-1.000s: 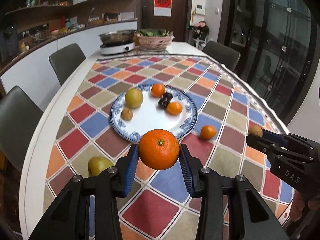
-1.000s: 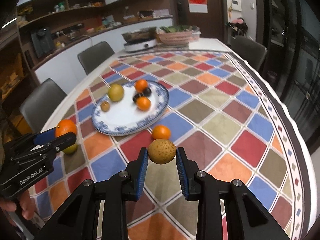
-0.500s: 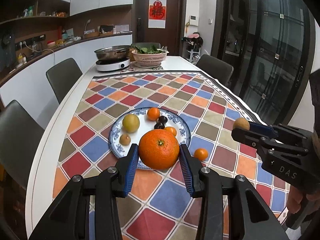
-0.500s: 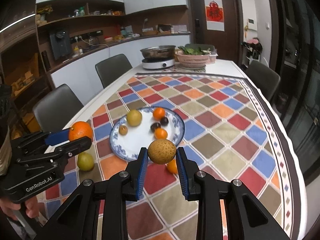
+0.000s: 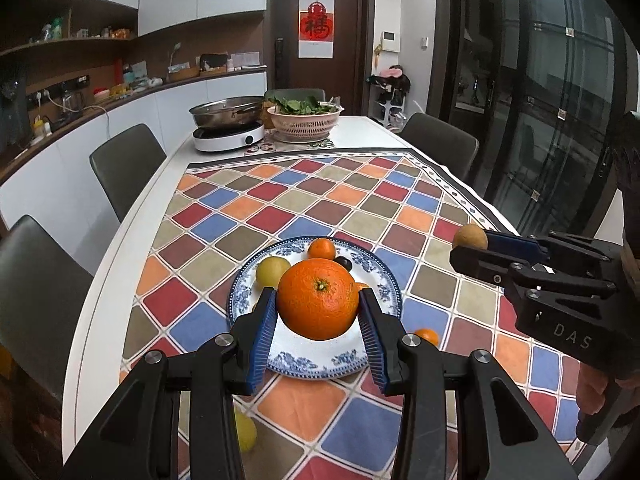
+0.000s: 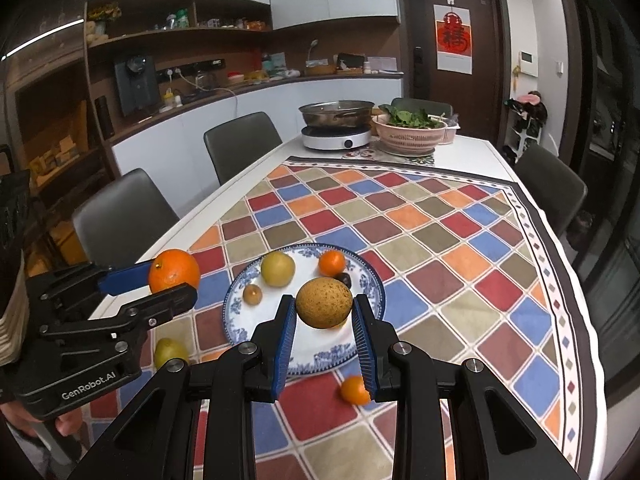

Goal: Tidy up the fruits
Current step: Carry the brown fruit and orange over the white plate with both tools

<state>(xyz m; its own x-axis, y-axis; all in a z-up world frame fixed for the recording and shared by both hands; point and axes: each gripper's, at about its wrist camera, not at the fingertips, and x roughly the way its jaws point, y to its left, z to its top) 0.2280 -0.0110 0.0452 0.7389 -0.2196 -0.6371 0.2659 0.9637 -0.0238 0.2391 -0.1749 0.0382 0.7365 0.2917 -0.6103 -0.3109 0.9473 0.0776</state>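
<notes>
My left gripper point(image 5: 318, 320) is shut on a large orange point(image 5: 318, 299), held in the air above the near side of a blue-and-white plate point(image 5: 320, 356). My right gripper point(image 6: 324, 322) is shut on a speckled brown fruit point(image 6: 324, 303), also held above that plate point(image 6: 240, 320). On the plate lie a yellow-green fruit point(image 6: 278, 269), a small tangerine point(image 6: 332, 262), a dark fruit point(image 6: 343, 279) and a little brown fruit point(image 6: 253, 294). In the right wrist view the left gripper point(image 6: 176, 286) shows at the left with the orange point(image 6: 174, 271).
A small tangerine point(image 6: 354, 391) and a green fruit point(image 6: 170, 351) lie loose on the chequered tablecloth point(image 6: 460, 264) near the plate. At the table's far end stand a cooker with a pan point(image 6: 336, 128) and a pink colander of greens point(image 6: 412, 132). Grey chairs point(image 6: 240, 144) line both sides.
Both grippers have risen and drawn back with their fruits, so the plate now sits lower and nearer in each view. Neither grip has altered.
</notes>
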